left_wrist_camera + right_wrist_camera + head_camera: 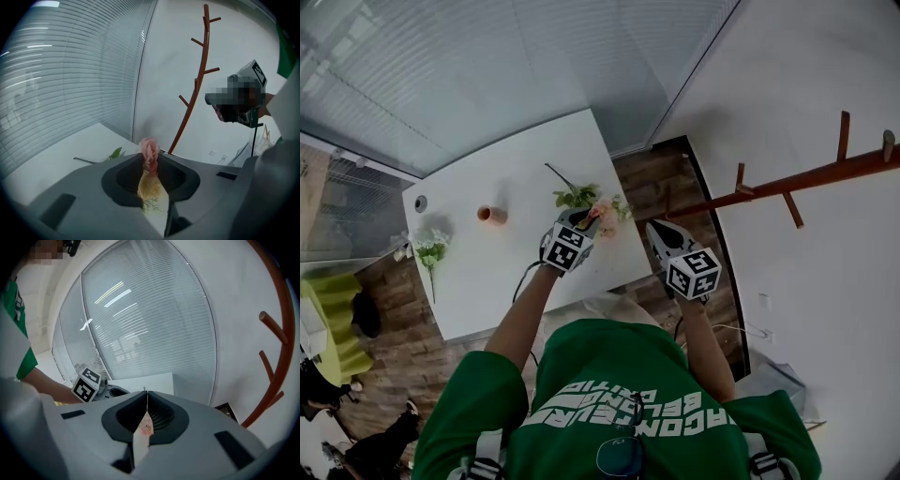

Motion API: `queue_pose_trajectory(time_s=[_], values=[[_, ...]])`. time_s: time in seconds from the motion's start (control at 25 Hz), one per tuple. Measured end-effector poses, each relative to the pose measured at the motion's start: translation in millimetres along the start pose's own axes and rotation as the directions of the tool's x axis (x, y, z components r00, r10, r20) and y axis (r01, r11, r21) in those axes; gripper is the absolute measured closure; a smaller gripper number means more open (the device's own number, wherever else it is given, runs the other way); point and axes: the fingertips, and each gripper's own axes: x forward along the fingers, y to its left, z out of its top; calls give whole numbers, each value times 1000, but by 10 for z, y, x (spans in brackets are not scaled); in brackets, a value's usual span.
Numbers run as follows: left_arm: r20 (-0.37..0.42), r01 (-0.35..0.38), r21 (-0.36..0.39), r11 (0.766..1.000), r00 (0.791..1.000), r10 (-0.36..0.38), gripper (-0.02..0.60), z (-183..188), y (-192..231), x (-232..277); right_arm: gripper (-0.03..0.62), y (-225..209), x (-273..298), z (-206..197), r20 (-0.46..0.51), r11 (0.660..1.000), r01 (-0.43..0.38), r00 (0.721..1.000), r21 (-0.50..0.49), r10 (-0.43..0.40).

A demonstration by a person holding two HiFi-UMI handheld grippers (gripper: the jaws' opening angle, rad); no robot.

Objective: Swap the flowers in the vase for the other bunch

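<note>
Pinching pink flowers [605,214], left gripper [584,222] near table [506,169] right edge; right gripper [655,231] pressed together, beyond edge.

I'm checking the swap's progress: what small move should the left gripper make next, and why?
Probably open the left gripper and leave the pink bunch on the table: its jaws hold that bunch, the vase looks empty, and the white bunch waits.

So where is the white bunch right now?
Head view: the white bunch lies at the left edge of the table, left of the small orange vase.
</note>
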Motion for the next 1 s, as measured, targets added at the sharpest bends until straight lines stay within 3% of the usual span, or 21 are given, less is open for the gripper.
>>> queue_pose_trajectory(time_s=[0.4,0.76,1.0], values=[[-41,-26,-9,1000,999,26,428,-124,5,-51,580,30,19,-16,-7,1000,-16,1000,-5,16],[26,-53,-20,998,998,54,417,94,-12,-314,580,102,50,63,7,999,-49,999,-17,49],[126,-131,-73,989,982,139,417,355,118,-665,580,243,176,218,31,993,-113,993,-41,114]])
